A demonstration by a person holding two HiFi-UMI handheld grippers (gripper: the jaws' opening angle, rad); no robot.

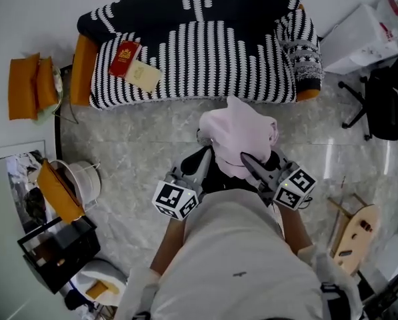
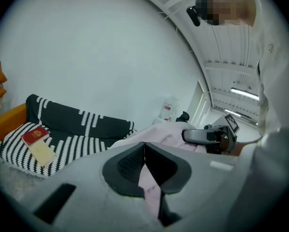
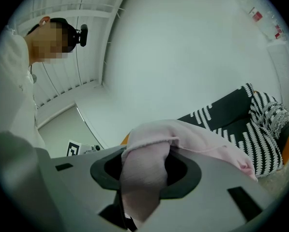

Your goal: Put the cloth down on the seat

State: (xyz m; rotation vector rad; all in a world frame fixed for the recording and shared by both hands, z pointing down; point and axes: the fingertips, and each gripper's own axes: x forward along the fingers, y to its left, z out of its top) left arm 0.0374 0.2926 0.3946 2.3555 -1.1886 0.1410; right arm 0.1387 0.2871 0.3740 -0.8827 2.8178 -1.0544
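A pale pink cloth (image 1: 237, 133) is bunched up in front of the person, held in the air over the floor just short of the sofa. My left gripper (image 1: 209, 153) is shut on a thin fold of the cloth (image 2: 151, 187), seen between its dark pads. My right gripper (image 1: 247, 160) is shut on a thick wad of the cloth (image 3: 146, 178), which drapes over its jaws. The seat is a sofa (image 1: 199, 52) covered with a black-and-white patterned throw, straight ahead.
A red booklet (image 1: 124, 59) and a pale yellow one (image 1: 143, 75) lie on the sofa's left side. Orange cushions (image 1: 31, 85) sit far left, a white bucket (image 1: 79, 182) lower left, an office chair (image 1: 380, 99) at right and a wooden object (image 1: 352, 235) lower right.
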